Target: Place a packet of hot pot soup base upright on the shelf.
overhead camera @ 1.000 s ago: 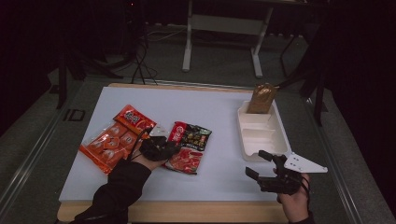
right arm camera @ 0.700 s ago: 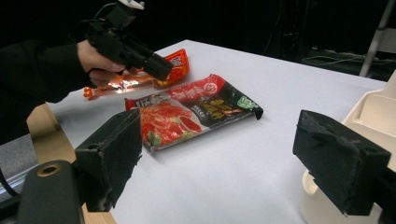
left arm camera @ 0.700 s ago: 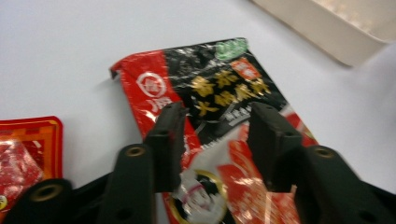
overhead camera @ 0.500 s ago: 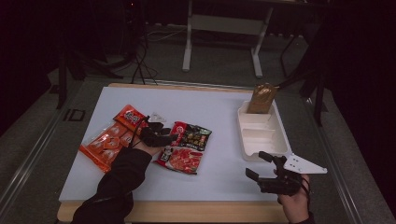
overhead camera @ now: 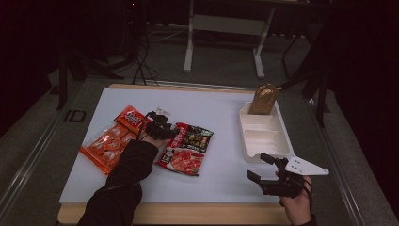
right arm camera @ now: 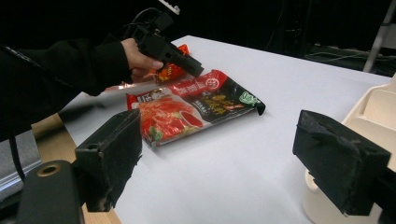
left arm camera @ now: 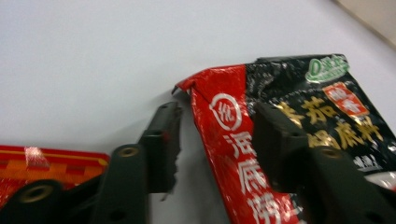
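The place looked like a dim lab or recording studio: a white-topped wooden-edged work table (overhead camera: pixel 226 113) stood on grey carpet, with black cables (overhead camera: pixel 141 56) and a white metal stand frame (overhead camera: pixel 226 28) behind it.

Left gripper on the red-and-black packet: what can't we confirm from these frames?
- Contact: left gripper jaws straddle the red-and-black packet corner, having just opened; pad touch unclear in its blurred view.
- High view: the hand hides the jaws.
- Brown pouch in the white tray: label too dark and small.
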Tool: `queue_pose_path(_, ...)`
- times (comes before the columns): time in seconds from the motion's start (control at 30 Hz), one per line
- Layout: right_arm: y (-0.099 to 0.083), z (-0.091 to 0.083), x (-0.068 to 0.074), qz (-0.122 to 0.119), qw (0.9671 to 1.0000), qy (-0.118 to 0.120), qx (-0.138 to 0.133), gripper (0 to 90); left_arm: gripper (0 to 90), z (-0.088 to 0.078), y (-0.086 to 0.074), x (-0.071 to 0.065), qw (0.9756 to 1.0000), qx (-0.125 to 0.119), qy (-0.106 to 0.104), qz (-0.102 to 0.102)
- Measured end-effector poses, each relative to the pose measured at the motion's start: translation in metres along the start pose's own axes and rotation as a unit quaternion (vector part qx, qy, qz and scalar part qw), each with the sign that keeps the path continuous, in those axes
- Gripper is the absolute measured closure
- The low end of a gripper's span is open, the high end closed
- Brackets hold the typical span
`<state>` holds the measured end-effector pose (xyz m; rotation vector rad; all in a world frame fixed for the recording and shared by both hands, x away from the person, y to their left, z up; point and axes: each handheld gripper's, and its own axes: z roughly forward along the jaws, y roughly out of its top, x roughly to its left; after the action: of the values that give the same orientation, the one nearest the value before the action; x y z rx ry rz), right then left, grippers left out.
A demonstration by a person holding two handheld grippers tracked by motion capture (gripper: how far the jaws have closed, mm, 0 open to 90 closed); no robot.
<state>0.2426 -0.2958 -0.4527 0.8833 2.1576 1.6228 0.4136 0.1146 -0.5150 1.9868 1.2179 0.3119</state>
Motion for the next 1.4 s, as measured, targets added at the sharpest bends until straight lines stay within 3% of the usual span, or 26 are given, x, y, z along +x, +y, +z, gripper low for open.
queue_pose_path(0.2, -0.001, 0.0, -0.001, 0.002, 1.0, 0.0, 0.004, 15.7, 51.0, 0.013, 0.001, 0.0, 0.9997, 0.021, -0.012, 0.001)
queue_pose_path(0.27, -0.001, 0.001, -0.001, 0.002, 1.0, 0.001, 0.004, 15.7, 52.9, 0.017, 0.001, 0.001, 0.9996, 0.029, -0.007, 0.0)
queue_pose_path(0.53, -0.002, 0.001, -0.002, 0.003, 1.0, 0.004, 0.008, 15.8, 59.2, 0.027, -0.001, 0.003, 0.9997, 0.019, -0.005, -0.015)
queue_pose_path(0.73, -0.002, 0.001, -0.002, 0.002, 1.0, 0.004, 0.008, 15.9, 59.3, 0.035, 0.002, -0.001, 0.999, 0.041, -0.005, -0.017)
queue_pose_path(0.9, -0.002, 0.002, -0.002, 0.002, 1.0, 0.005, 0.008, 15.9, 65.6, 0.037, 0.005, -0.005, 0.9981, 0.058, 0.005, -0.019)
queue_pose_path(0.93, -0.002, 0.002, -0.002, 0.002, 0.9999, 0.006, 0.008, 15.9, 69.5, 0.037, 0.006, -0.006, 0.9979, 0.062, 0.01, -0.017)
queue_pose_path(0.97, -0.002, 0.002, -0.002, 0.001, 0.9999, 0.006, 0.009, 15.9, 78.9, 0.037, 0.007, -0.007, 0.9976, 0.069, 0.007, -0.01)
queue_pose_path(1.03, -0.002, 0.002, -0.002, 0.001, 0.9999, 0.007, 0.009, 15.9, 83.5, 0.038, 0.008, -0.01, 0.997, 0.076, 0.017, -0.004)
queue_pose_path(1.23, -0.001, 0.002, -0.002, 0.003, 0.9999, 0.007, 0.007, 15.9, 87.6, 0.038, 0.014, -0.013, 0.9957, 0.09, 0.021, 0.001)
queue_pose_path(1.4, -0.001, 0.001, -0.002, 0.003, 1.0, 0.003, 0.003, 15.9, 88.1, 0.033, 0.013, -0.016, 0.997, 0.074, 0.022, 0.005)
